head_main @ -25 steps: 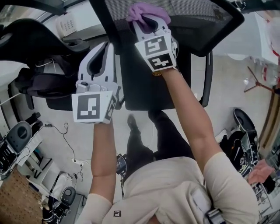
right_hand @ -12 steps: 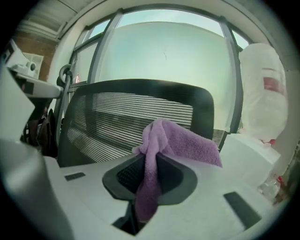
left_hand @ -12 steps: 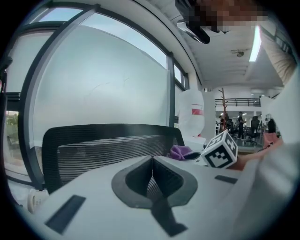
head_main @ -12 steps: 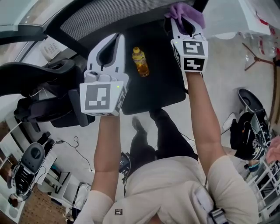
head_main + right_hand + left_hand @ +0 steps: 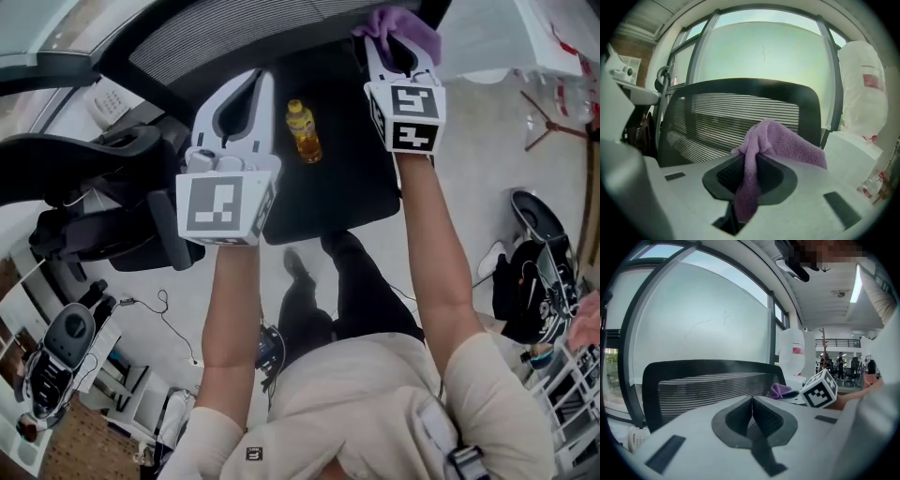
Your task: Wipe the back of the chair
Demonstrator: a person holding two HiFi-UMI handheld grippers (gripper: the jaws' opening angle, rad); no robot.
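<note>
The chair back [image 5: 234,37] is black mesh in a black frame and fills the top of the head view. It also shows in the left gripper view [image 5: 703,385] and the right gripper view [image 5: 740,112]. My right gripper [image 5: 401,42] is shut on a purple cloth [image 5: 405,22] at the right end of the frame. The cloth [image 5: 780,140] drapes over the jaws, and I cannot tell whether it touches the frame. My left gripper [image 5: 255,82] hangs shut and empty in front of the mesh, its jaws [image 5: 752,401] pressed together.
A yellow bottle [image 5: 303,131] lies on the black seat [image 5: 347,187]. Another black chair [image 5: 84,187] stands at the left. A white wrapped object [image 5: 865,93] is at the right. The person's legs and floor clutter lie below.
Since a second ago the right gripper with the cloth has moved right along the chair back's top, and the view has shifted. In the last half second almost nothing moved.
</note>
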